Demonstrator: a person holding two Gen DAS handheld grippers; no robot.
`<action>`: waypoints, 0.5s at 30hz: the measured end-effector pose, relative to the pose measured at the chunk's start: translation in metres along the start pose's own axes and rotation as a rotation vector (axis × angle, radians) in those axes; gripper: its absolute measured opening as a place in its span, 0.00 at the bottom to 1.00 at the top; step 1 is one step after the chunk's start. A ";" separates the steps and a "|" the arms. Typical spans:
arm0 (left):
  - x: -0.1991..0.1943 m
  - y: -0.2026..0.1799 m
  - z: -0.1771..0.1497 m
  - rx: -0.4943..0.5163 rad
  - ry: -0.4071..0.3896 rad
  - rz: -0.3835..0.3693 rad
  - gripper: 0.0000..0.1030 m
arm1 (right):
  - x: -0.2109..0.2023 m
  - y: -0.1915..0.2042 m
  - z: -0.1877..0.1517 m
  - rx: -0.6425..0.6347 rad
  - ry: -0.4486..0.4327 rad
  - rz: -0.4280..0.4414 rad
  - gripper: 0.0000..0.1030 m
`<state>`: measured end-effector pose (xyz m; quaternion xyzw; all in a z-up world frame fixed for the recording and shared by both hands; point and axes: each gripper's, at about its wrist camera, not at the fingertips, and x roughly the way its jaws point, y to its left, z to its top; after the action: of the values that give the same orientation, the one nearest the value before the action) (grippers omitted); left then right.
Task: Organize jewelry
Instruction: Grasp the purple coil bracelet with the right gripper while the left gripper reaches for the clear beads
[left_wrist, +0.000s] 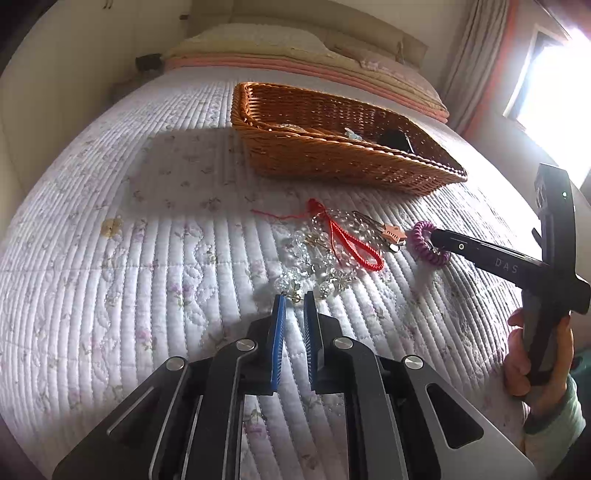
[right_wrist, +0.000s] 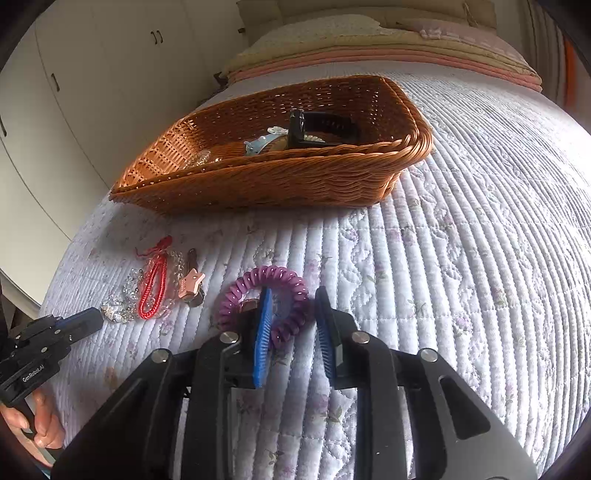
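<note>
purple coil band (right_wrist: 263, 306), crystal beads (left_wrist: 314, 254), red cord (left_wrist: 354, 247) before basket (left_wrist: 332, 162).

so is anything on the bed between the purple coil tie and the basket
Nothing visible does. The purple coil hair tie lies on the quilt at the right gripper, one finger inside its ring, and only bare quilt runs from it to the wicker basket. The bead pile lies off to its left.

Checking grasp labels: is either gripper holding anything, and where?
Right gripper: nothing gripped; its open jaws straddle one side of the purple coil tie. Left gripper: shut at the crystal beads' near end; a hold cannot be told.
</note>
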<state>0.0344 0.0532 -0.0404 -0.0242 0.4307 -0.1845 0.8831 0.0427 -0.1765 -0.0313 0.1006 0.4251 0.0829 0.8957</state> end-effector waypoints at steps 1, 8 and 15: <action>0.000 -0.001 0.001 0.004 -0.005 0.007 0.10 | -0.001 -0.001 0.000 0.004 -0.006 -0.003 0.32; 0.012 0.000 0.020 0.046 -0.004 0.040 0.25 | -0.005 0.001 0.000 -0.007 -0.022 -0.021 0.42; 0.019 -0.007 0.012 0.118 0.029 -0.003 0.41 | 0.005 0.012 0.005 -0.047 0.008 -0.068 0.42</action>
<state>0.0524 0.0385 -0.0455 0.0299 0.4318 -0.2113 0.8764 0.0489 -0.1640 -0.0289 0.0650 0.4298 0.0629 0.8984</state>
